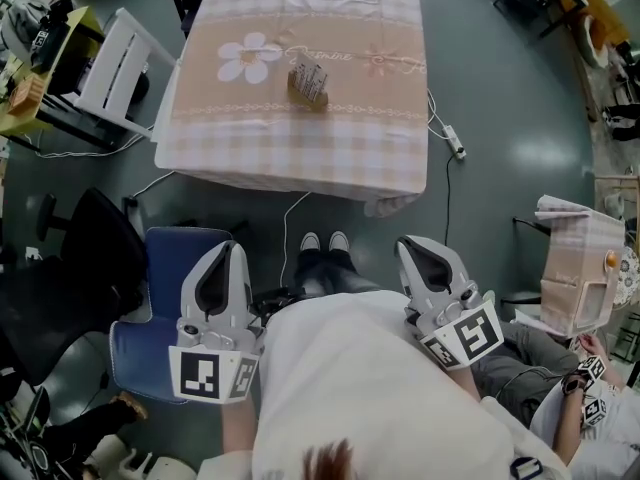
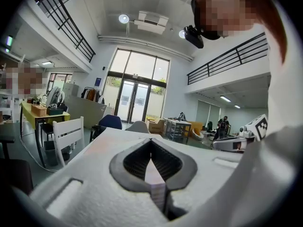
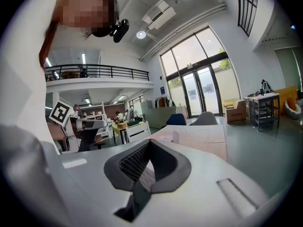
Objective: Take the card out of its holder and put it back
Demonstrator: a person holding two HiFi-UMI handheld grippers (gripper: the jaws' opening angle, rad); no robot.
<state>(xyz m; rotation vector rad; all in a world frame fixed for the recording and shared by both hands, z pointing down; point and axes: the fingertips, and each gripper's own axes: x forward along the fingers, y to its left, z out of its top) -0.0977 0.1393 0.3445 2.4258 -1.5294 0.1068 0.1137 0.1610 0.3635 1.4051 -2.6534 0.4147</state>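
Well, left gripper (image 1: 222, 258) and right gripper (image 1: 425, 253) are hanging closed, empty; the card (image 1: 310, 71) at twelve o'clock is looking light, bendy: pinch its top edge.

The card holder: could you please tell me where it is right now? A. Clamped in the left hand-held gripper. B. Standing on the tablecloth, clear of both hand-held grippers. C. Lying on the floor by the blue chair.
B: the card holder stands on the tablecloth near its middle, while the left hand-held gripper and the right hand-held gripper are shut and empty, close to the person's body.
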